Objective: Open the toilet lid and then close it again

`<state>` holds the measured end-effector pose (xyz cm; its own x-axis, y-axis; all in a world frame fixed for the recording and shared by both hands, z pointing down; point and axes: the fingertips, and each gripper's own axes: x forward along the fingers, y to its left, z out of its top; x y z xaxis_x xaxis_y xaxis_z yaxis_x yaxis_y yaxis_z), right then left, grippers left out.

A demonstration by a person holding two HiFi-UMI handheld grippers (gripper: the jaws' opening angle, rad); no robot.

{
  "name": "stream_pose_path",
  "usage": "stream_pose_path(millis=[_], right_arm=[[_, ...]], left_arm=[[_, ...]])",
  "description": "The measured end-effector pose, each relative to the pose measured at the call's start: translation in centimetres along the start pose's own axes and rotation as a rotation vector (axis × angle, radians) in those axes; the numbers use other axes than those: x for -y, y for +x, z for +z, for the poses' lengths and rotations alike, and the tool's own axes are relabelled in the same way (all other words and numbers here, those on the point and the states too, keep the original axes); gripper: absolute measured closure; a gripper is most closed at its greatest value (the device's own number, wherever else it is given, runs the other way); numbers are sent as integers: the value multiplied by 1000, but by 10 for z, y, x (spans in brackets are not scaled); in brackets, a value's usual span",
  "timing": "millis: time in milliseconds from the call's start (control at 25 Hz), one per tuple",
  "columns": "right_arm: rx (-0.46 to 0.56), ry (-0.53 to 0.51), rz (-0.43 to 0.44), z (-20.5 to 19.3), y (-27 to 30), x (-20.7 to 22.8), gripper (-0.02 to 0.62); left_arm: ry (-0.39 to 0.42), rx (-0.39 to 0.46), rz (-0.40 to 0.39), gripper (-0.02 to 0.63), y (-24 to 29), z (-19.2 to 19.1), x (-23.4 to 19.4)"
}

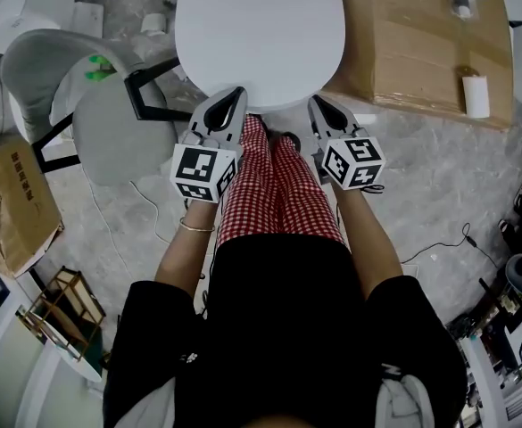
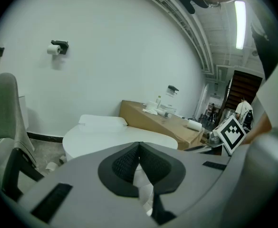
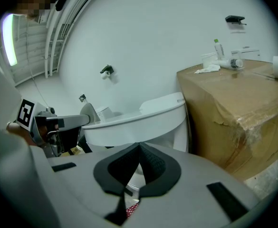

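The white toilet lid (image 1: 259, 34) lies flat and closed at the top middle of the head view. It also fills the middle of the left gripper view as the lid (image 2: 115, 137), and the right gripper view shows the lid (image 3: 134, 120) above the white bowl. My left gripper (image 1: 232, 94) is shut, with its tips at the lid's front left rim. My right gripper (image 1: 319, 103) is shut too, just off the front right rim. Neither holds anything. The padded jaws meet tip to tip in both gripper views, left gripper (image 2: 139, 145) and right gripper (image 3: 139, 146).
A large cardboard box (image 1: 421, 43) stands right of the toilet, with bottles and a paper roll (image 1: 476, 96) on top. A grey chair (image 1: 73, 105) stands to the left, with a smaller cardboard box (image 1: 15, 199) beyond it. Cables run over the floor (image 1: 448, 185). My legs in red checked trousers (image 1: 274, 190) stand before the bowl.
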<state>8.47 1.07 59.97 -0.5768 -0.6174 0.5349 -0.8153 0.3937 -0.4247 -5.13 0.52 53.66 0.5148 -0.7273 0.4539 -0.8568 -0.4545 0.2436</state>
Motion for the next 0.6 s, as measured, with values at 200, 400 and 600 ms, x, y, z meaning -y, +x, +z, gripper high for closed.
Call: stream_pose_path(millis=[200,400,600], right_arm=[[-2,1,4,-7,2,2,575],[0,5,11,-12,4,3,575],[8,15,16,-18,5,6,575]], left_arm=[[-7,-4,3,601,1,-7,0],[-6,-10,9,601,2,-15,-1],[-20,-15,21,601,3,-21,-1]])
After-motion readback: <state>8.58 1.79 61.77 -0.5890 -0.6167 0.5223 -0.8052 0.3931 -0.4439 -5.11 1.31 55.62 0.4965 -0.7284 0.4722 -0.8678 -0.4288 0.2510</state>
